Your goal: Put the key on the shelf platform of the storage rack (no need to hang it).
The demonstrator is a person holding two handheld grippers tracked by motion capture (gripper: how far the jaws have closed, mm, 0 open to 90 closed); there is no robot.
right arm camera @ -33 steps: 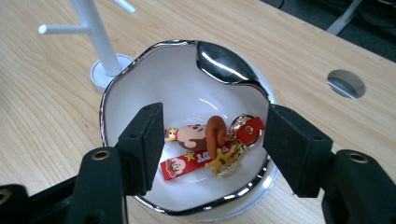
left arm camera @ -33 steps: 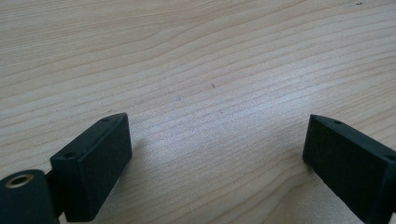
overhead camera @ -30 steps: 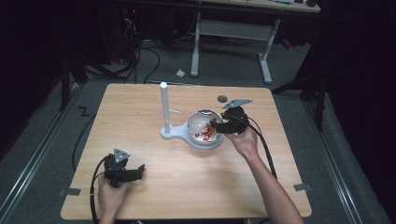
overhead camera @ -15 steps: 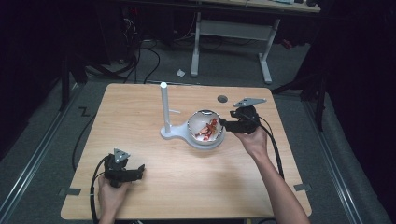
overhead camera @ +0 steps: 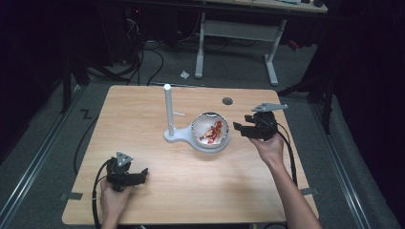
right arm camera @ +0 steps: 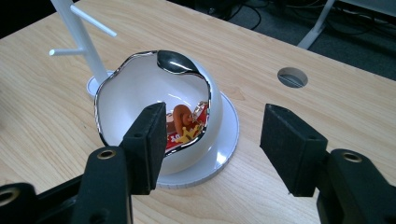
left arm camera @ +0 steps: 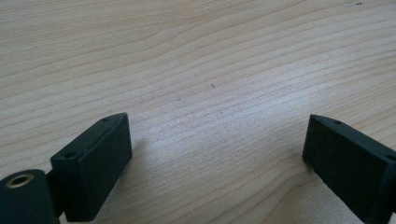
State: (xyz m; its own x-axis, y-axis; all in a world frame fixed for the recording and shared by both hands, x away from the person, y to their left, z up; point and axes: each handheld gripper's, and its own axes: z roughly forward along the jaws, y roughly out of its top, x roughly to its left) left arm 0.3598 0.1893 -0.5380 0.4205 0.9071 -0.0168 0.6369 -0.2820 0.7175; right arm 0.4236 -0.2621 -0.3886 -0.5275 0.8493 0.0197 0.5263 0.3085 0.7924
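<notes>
A white egg-shaped shell bowl (overhead camera: 203, 129) (right arm camera: 135, 93) with a jagged chrome rim sits on a round white base near the table's middle. A red and orange packet or toy (overhead camera: 213, 131) (right arm camera: 182, 123) lies inside it. My right gripper (overhead camera: 237, 129) (right arm camera: 215, 114) hovers just right of the bowl and points at its opening. Its jaws have just been closing a little, they stand apart, and nothing is between them. My left gripper (overhead camera: 143, 174) (left arm camera: 215, 126) rests near the front left edge, open over bare wood.
A white post (overhead camera: 168, 112) (right arm camera: 77, 28) with thin side pegs rises from the bowl's base on its left. A round cable hole (overhead camera: 227, 100) (right arm camera: 292, 77) is in the wooden table (overhead camera: 143, 114) behind the bowl. Cables and desk legs lie on the floor beyond.
My right gripper has drawn back to the right, from the bowl's rim to a short gap beside it. The left gripper has stayed put.
</notes>
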